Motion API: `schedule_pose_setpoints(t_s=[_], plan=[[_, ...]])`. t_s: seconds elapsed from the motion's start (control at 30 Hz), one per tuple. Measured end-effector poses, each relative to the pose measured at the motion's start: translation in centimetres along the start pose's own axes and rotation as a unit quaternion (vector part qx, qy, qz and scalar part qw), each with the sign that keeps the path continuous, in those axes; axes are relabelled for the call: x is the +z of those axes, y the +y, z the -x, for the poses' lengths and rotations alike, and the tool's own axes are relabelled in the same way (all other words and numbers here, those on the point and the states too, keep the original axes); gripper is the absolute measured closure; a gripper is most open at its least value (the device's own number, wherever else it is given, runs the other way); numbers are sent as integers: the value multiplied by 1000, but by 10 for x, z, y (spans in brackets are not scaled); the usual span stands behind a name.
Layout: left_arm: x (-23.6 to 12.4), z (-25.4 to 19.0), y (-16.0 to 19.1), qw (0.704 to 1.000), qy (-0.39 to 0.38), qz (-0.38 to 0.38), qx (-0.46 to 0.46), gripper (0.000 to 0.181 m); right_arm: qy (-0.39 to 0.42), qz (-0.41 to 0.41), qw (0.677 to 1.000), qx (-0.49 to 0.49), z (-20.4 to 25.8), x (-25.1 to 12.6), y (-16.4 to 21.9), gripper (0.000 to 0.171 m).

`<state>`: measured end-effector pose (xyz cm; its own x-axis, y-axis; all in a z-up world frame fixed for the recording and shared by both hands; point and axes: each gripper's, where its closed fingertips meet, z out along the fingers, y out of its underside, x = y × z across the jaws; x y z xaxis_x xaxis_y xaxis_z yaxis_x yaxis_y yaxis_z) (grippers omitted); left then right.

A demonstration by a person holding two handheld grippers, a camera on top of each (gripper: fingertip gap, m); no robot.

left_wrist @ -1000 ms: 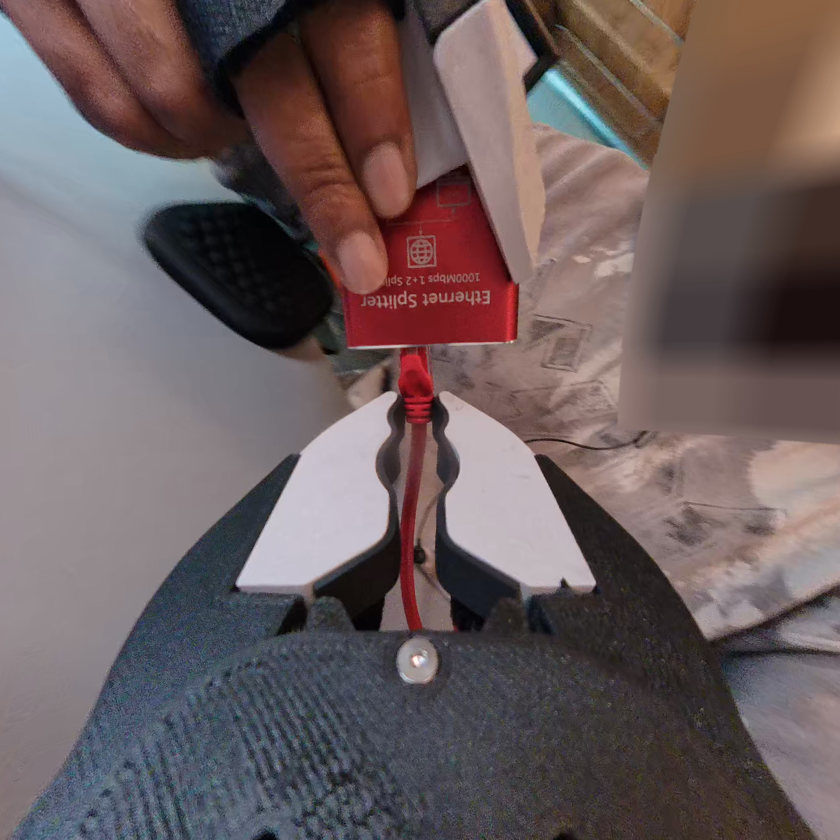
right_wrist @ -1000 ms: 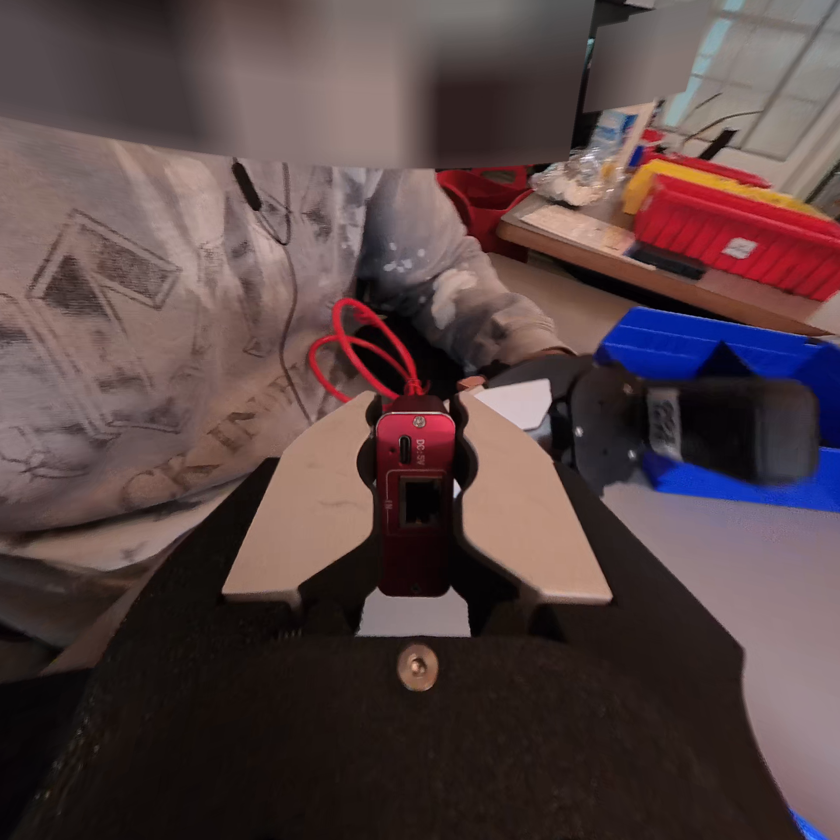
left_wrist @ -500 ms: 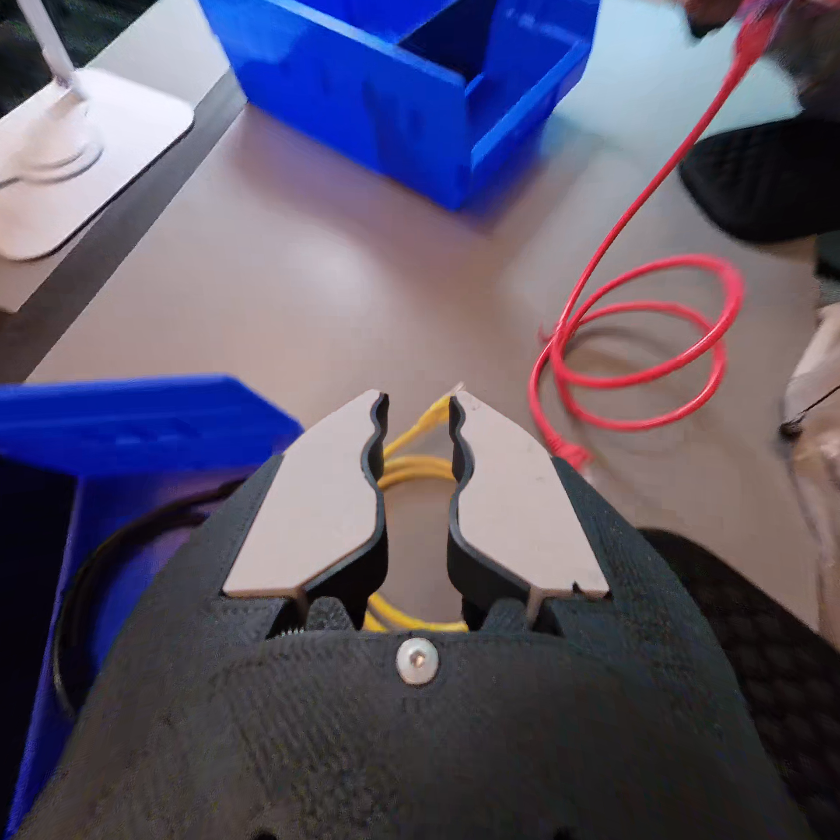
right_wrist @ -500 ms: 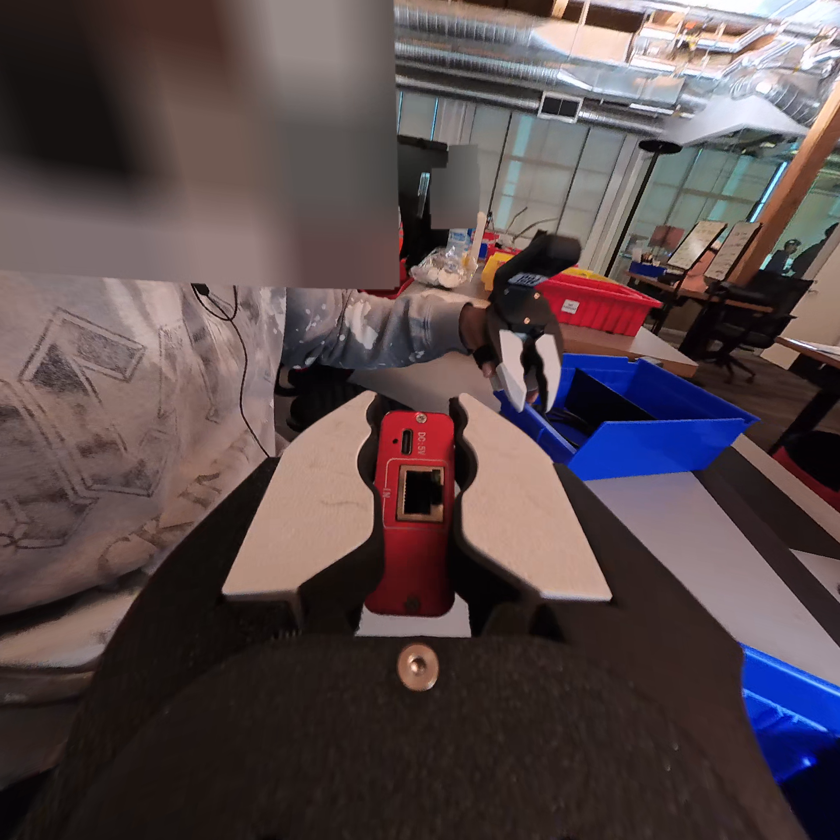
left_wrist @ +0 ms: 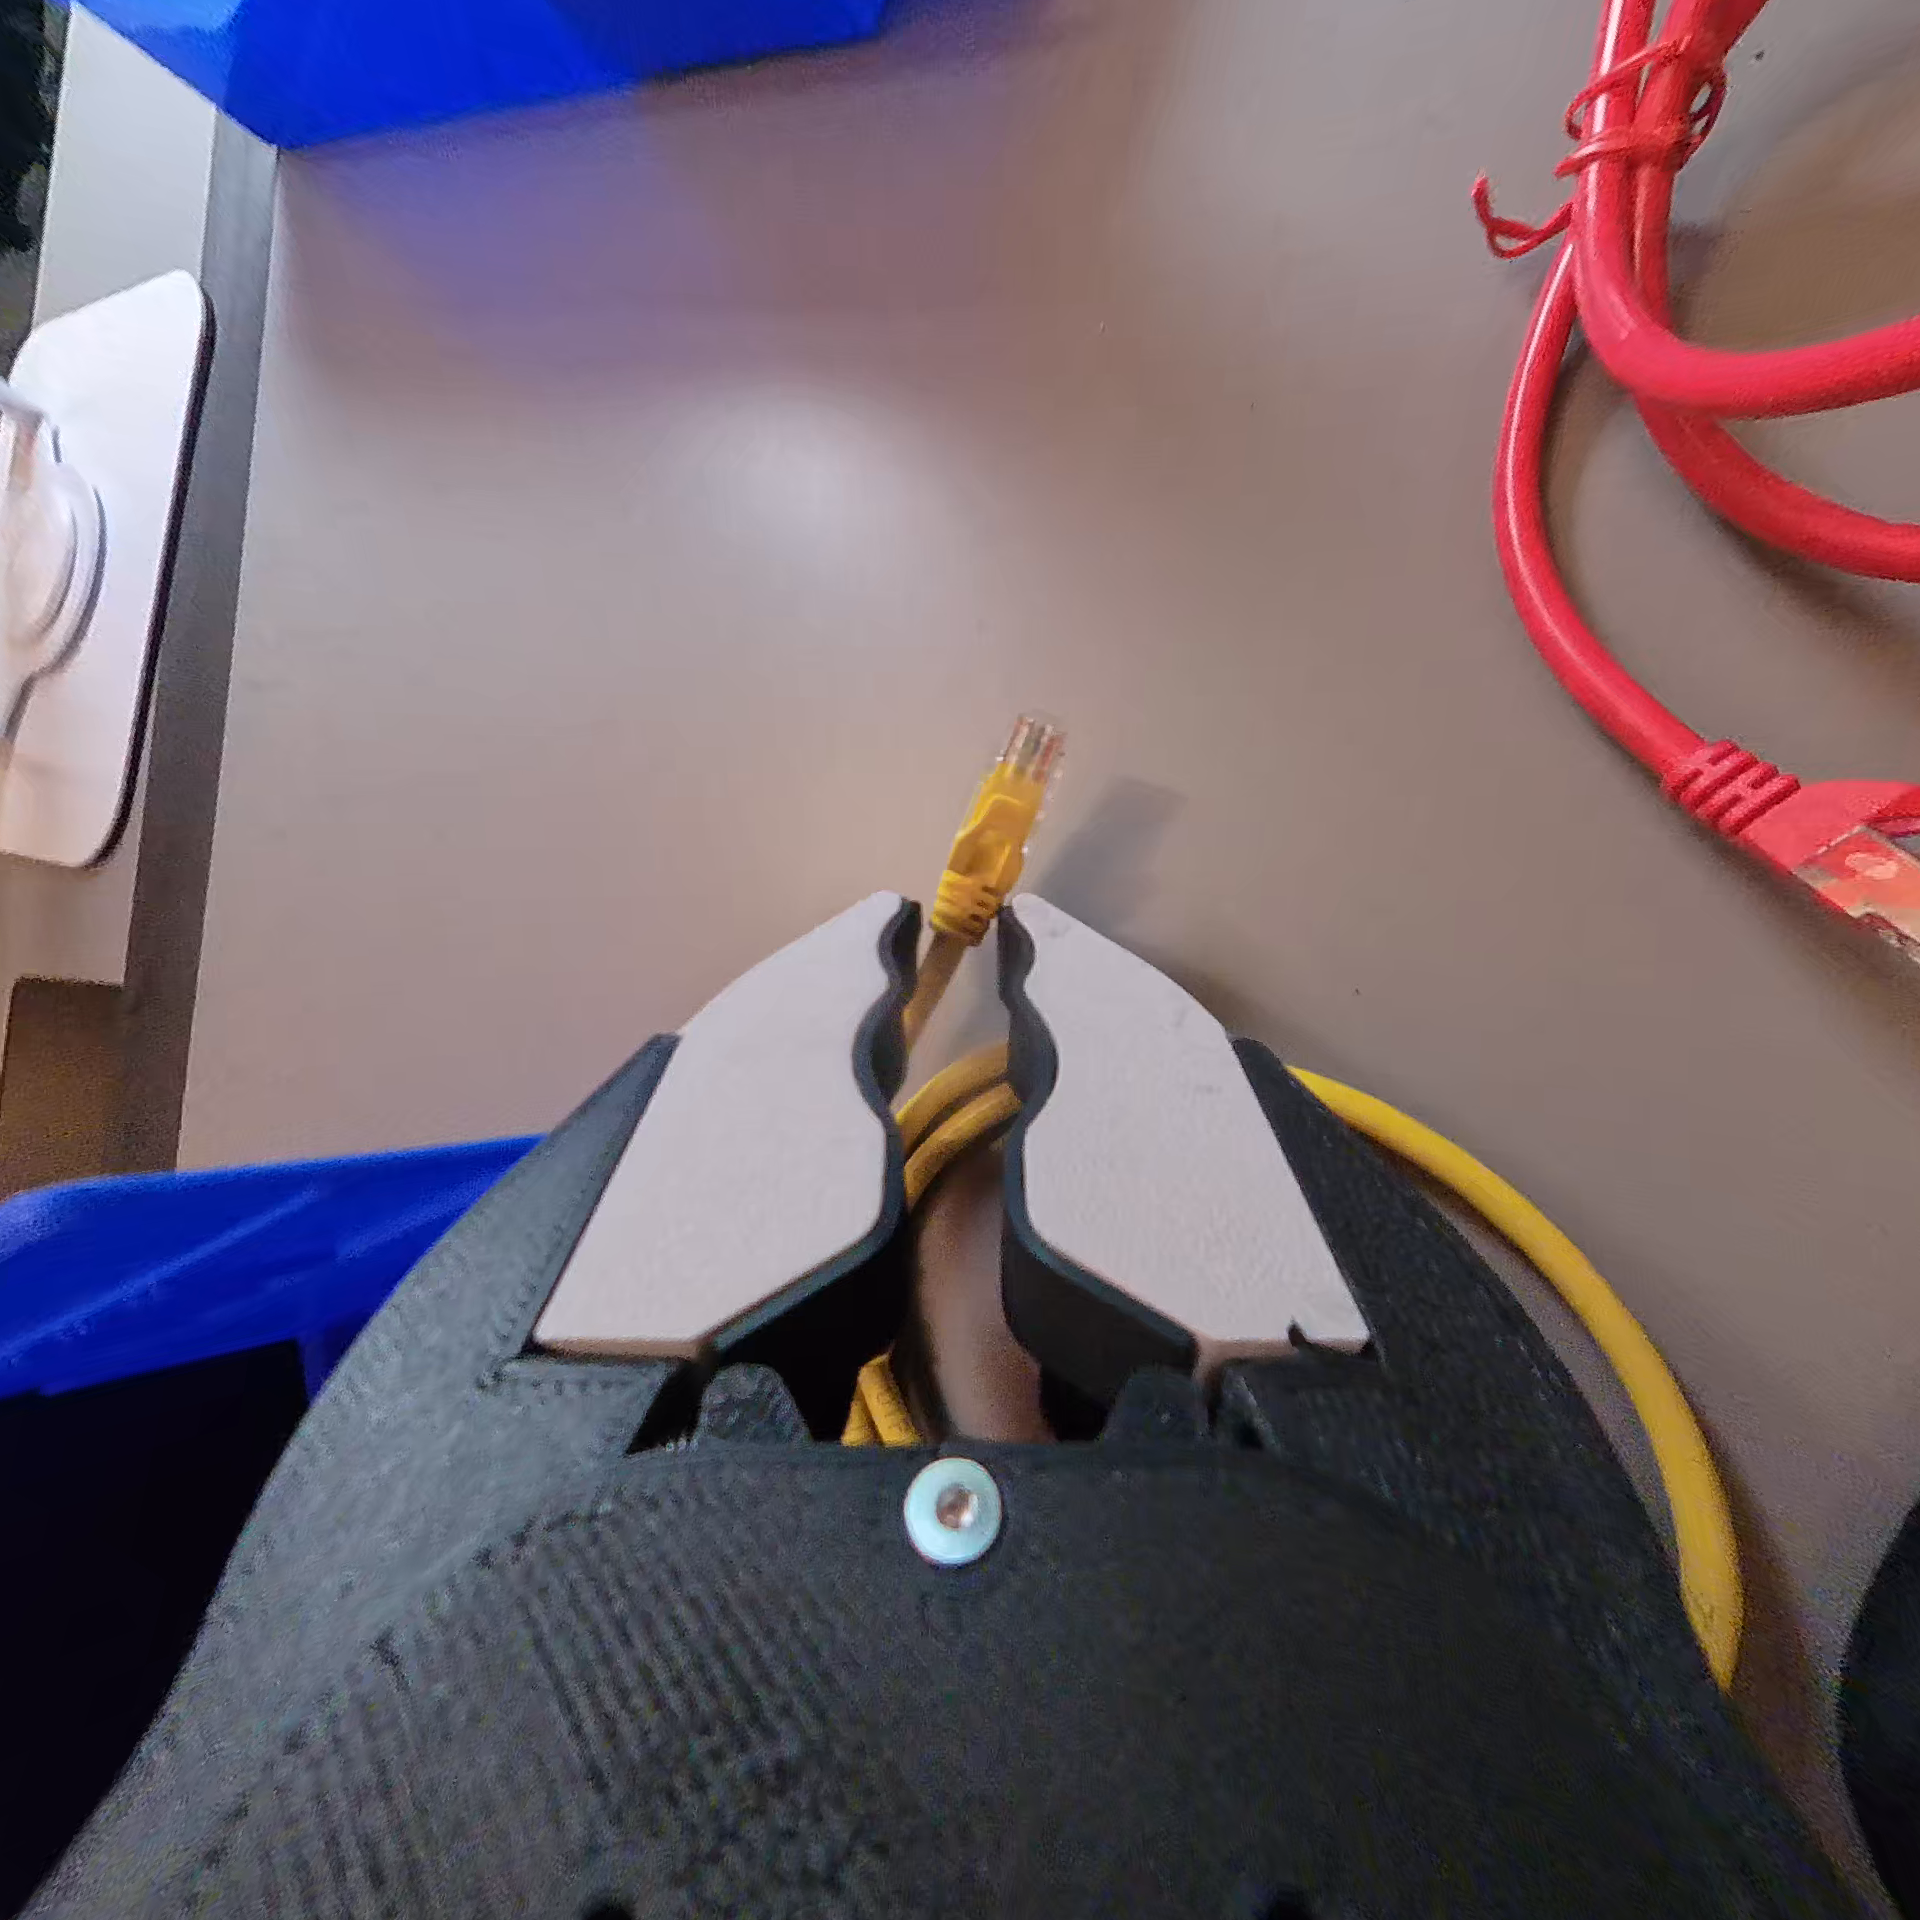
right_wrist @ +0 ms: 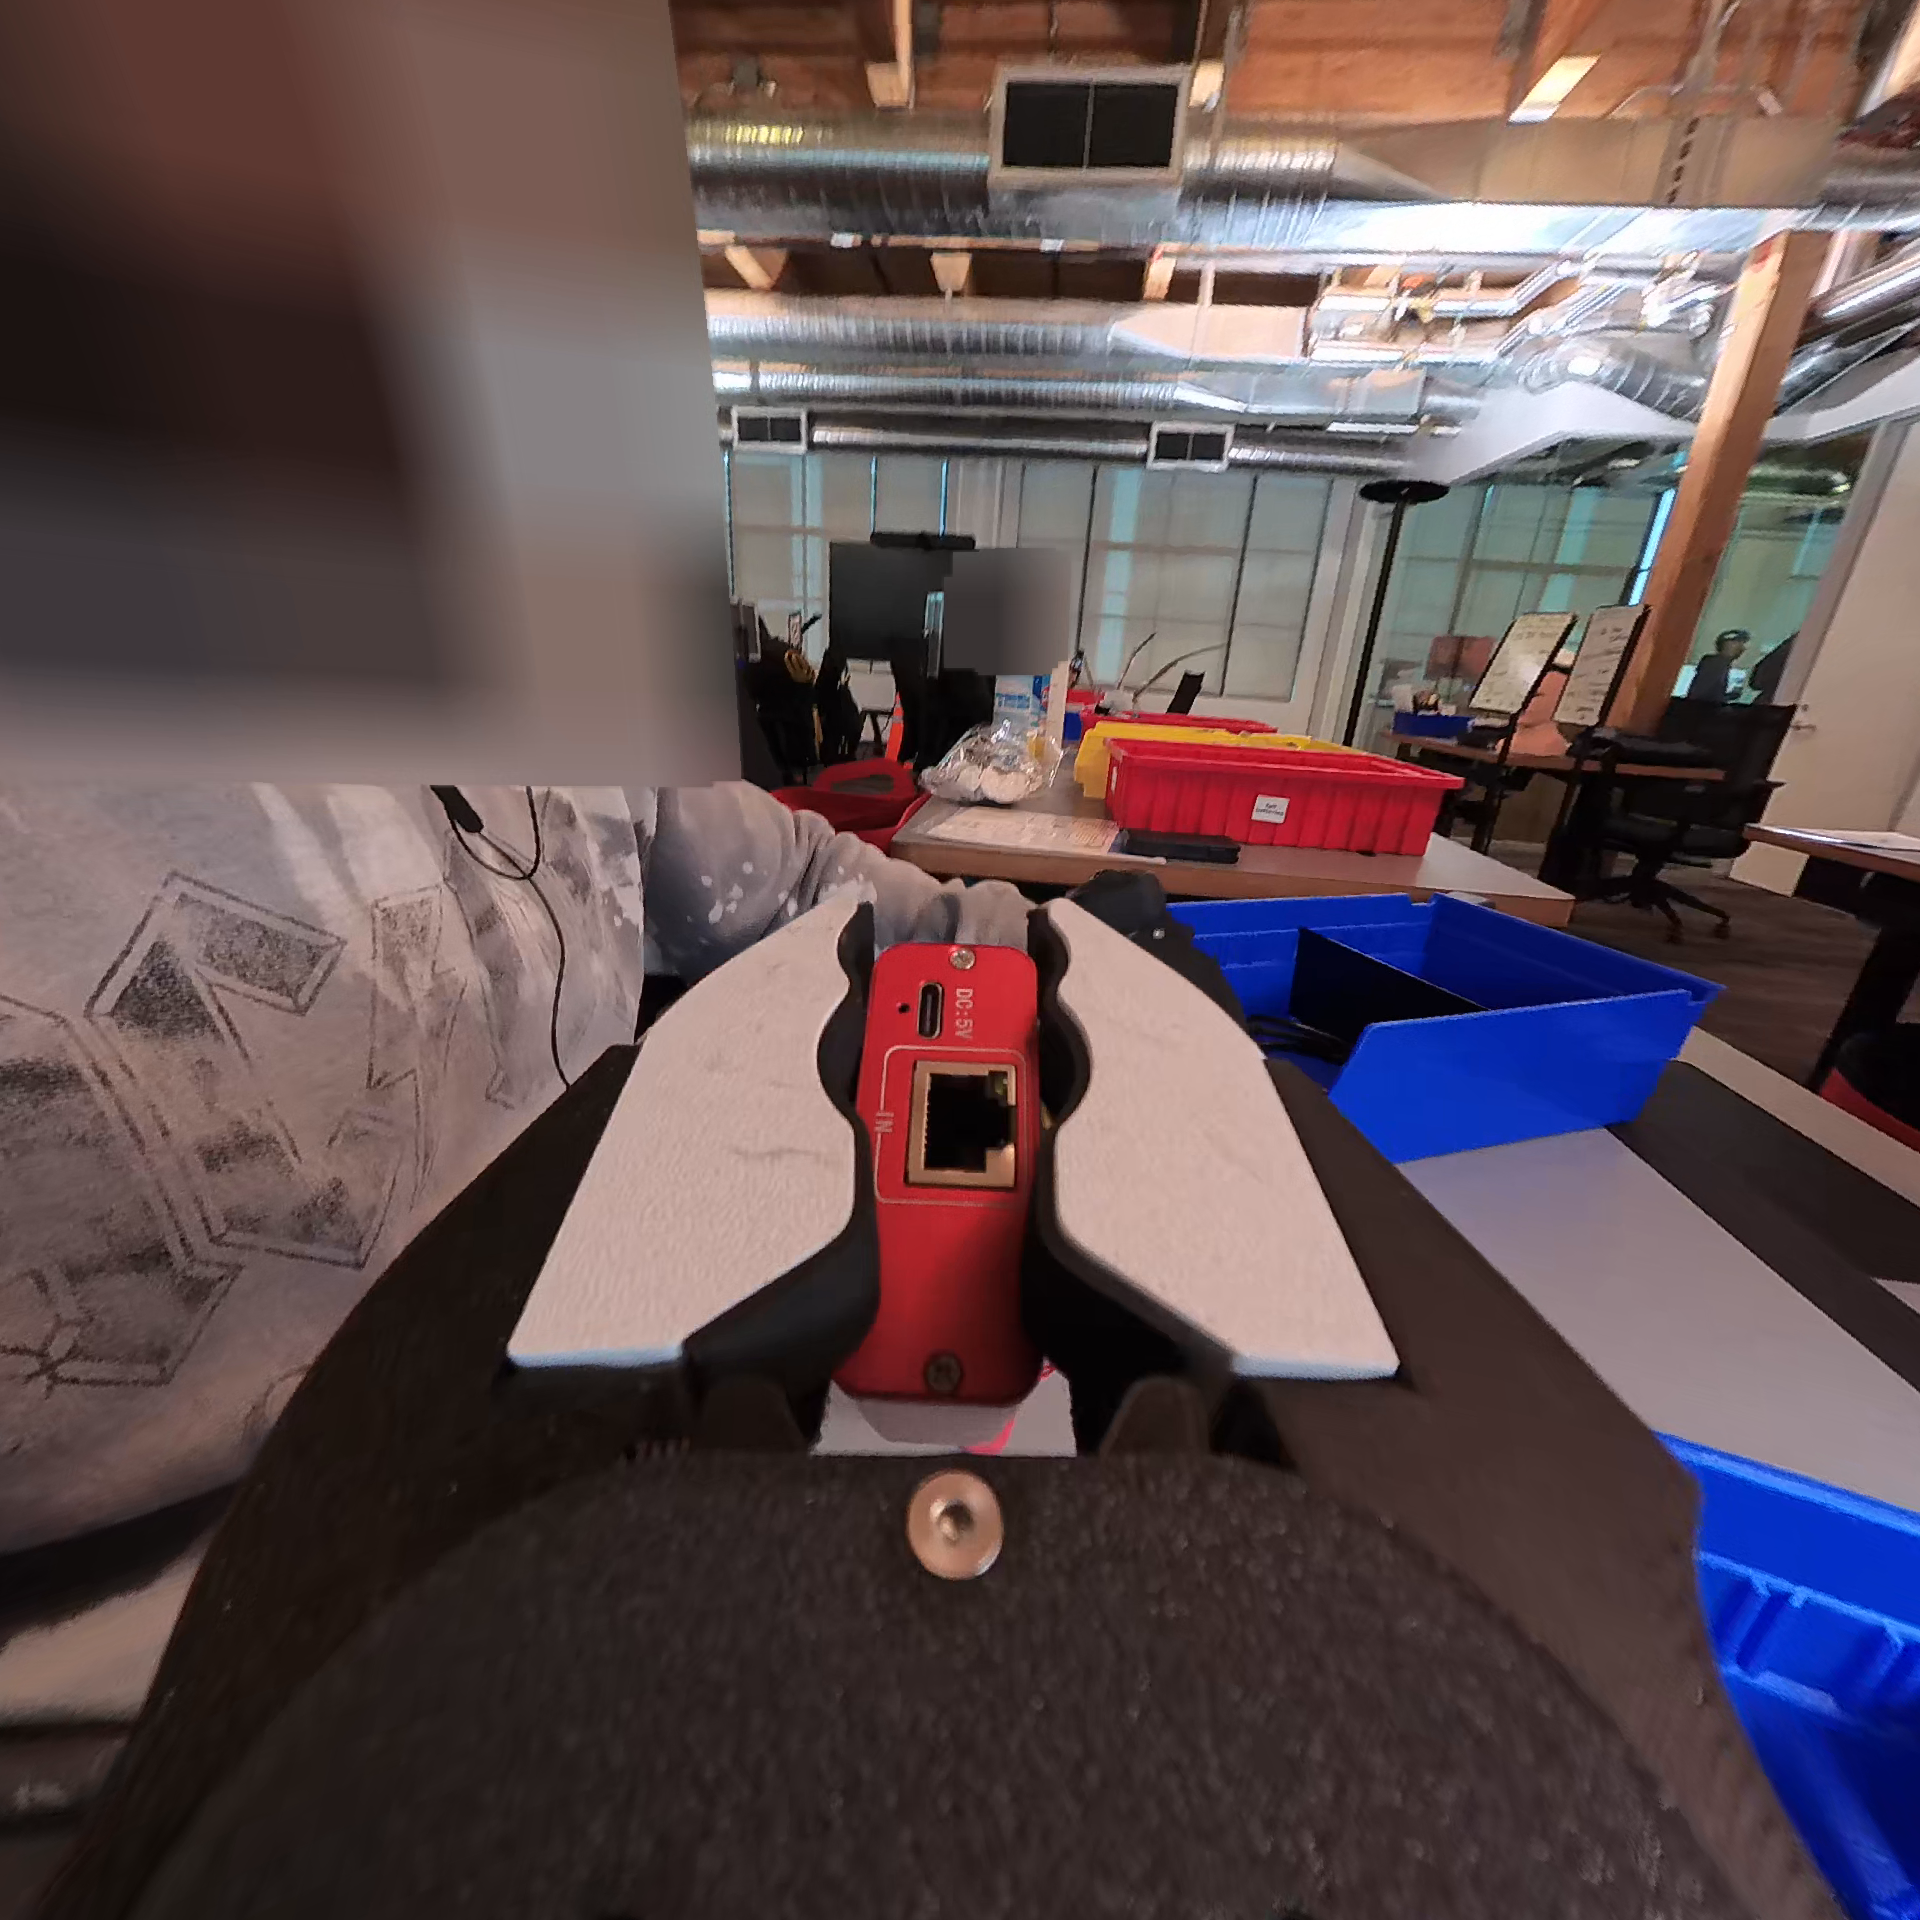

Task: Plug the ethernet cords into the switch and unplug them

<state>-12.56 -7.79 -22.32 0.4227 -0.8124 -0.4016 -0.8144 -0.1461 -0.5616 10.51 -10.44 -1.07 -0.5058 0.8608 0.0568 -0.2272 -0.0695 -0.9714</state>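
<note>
In the left wrist view my left gripper (left_wrist: 961,914) is shut on the yellow ethernet cord (left_wrist: 1621,1351) just behind its plug (left_wrist: 1008,800). The plug sticks out past the fingertips above the grey table, and the cord's loop lies under and right of the gripper. The red ethernet cord (left_wrist: 1558,540) lies coiled at the right with its plug (left_wrist: 1860,862) loose on the table. In the right wrist view my right gripper (right_wrist: 951,925) is shut on the red switch (right_wrist: 951,1278), held off the table. Its one visible port (right_wrist: 961,1122) faces the camera and is empty.
A blue bin (left_wrist: 468,52) stands at the far edge and another (left_wrist: 208,1247) at the near left. A white stand base (left_wrist: 94,571) is at the left. In the right wrist view there are a person's grey sweatshirt (right_wrist: 260,1091), a blue bin (right_wrist: 1455,1039) and red trays (right_wrist: 1278,800).
My left gripper let go of the red cord at the switch, swung down to the table and closed on the yellow cord. The red cord now lies on the table. My right gripper tilted upward with the switch.
</note>
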Motion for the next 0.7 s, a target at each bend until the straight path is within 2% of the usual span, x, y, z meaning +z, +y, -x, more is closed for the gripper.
schedule_pose_setpoints(t_s=[0.17, 0.27, 0.33, 0.43, 0.5, 0.63, 0.7], plan=[[10, -1, -12, 1000, 17, -8, -11, 169, 9, -25, 999, 25, -9, -5, 3, 143], [5, -2, -42, 993, 55, -73, -75, 169, 19, -24, 999, 34, -15, -6, 6, 143], [-5, -4, -71, 978, 98, -139, -123, 170, 20, -19, 999, 36, -16, -3, 8, 143], [-25, -10, -112, 937, 192, -221, -189, 170, 19, -18, 999, 38, -17, 1, 11, 143], [-37, -20, -135, 895, 277, -262, -232, 170, 15, -22, 999, 45, -16, 4, 13, 143], [-48, -44, -162, 795, 444, -289, -297, 169, 9, -21, 998, 58, -16, 11, 22, 143], [-42, -56, -171, 772, 477, -291, -302, 169, 9, -26, 997, 66, -17, 15, 26, 143]])
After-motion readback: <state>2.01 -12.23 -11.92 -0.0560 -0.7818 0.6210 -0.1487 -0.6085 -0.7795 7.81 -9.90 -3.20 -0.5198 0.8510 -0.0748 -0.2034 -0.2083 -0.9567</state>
